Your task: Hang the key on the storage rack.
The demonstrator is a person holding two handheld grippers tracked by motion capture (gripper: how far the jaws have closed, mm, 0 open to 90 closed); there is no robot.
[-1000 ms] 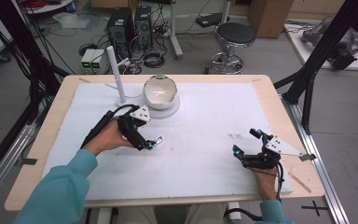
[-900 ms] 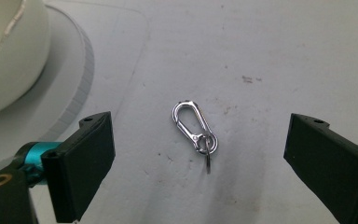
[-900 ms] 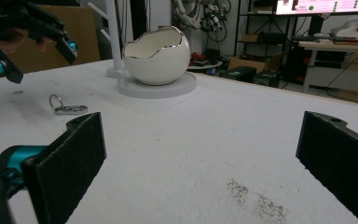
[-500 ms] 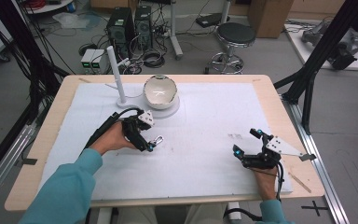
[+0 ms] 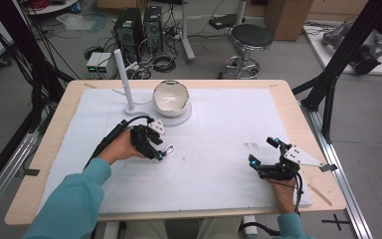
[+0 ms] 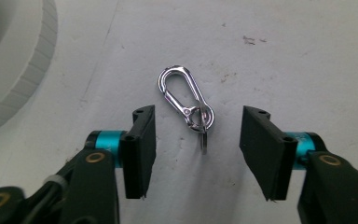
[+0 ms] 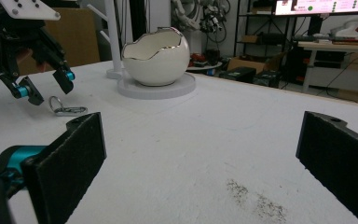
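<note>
A silver carabiner clip [image 6: 185, 100] with a small ring at its near end lies flat on the white mat [image 5: 219, 129], left of centre [image 5: 168, 149]. My left gripper [image 6: 196, 154] points down over it. Its jaws have just been closing and now stand partway in, one on each side of the ring end. The pads [image 6: 142, 140] do not touch the clip. In the high view this gripper [image 5: 160, 152] is held by a hand in a teal sleeve. My right gripper [image 5: 262, 151] rests low at the right front, open wide with nothing between its fingers [image 7: 205, 163].
A white egg-shaped bowl [image 5: 170, 98] with a jagged rim sits on a round white base [image 5: 181, 119] at the back, close behind the left hand. A white post [image 5: 123, 79] stands to its left. Faint dark smudges [image 5: 251, 146] mark the mat near the right gripper.
The left gripper's jaws have drawn closer together around the carabiner's ring end, and the hand has barely shifted. The right gripper has stayed where it was.
</note>
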